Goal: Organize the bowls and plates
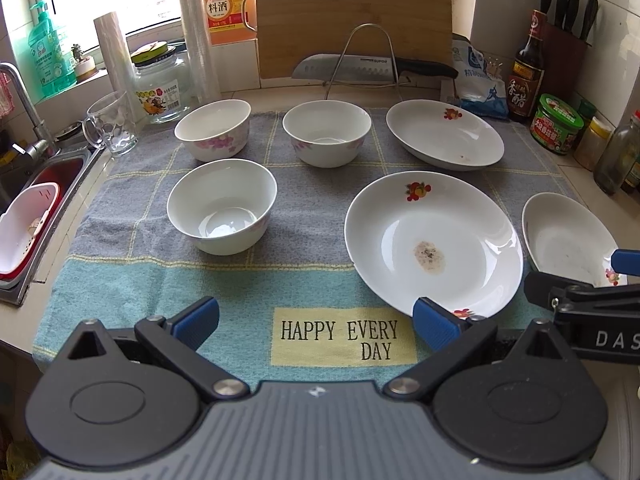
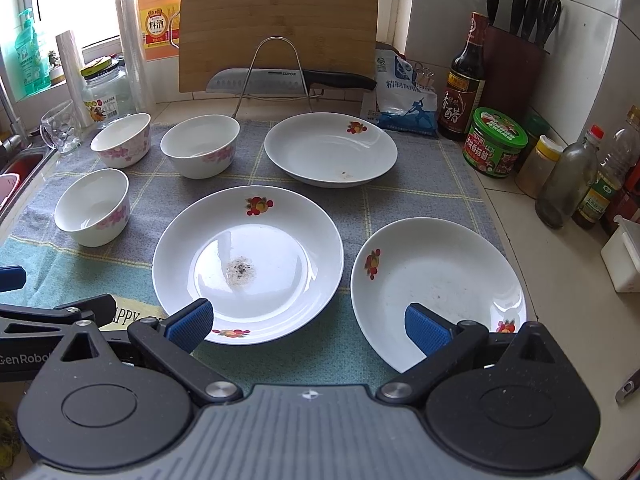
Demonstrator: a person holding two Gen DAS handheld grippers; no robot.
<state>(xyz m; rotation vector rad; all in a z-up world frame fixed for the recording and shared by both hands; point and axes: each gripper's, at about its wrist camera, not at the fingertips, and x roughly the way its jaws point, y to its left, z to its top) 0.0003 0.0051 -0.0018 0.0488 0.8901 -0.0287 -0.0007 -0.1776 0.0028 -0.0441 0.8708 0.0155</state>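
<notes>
Left gripper (image 1: 316,322) spread wide, holding nothing, above the checked blue-grey cloth (image 1: 312,280); right gripper (image 2: 308,326) likewise spread and empty. Three white flowered bowls (image 1: 222,206) standing apart at left, three white fruit-printed plates (image 2: 248,268) at right, all on the cloth. Bamboo cutting board (image 2: 280,24) leaning against the far wall, steel sink (image 1: 40,184) at left.

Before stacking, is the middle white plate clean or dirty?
Dirty: the middle white ceramic plate has a grey speckled residue patch at its centre.
</notes>
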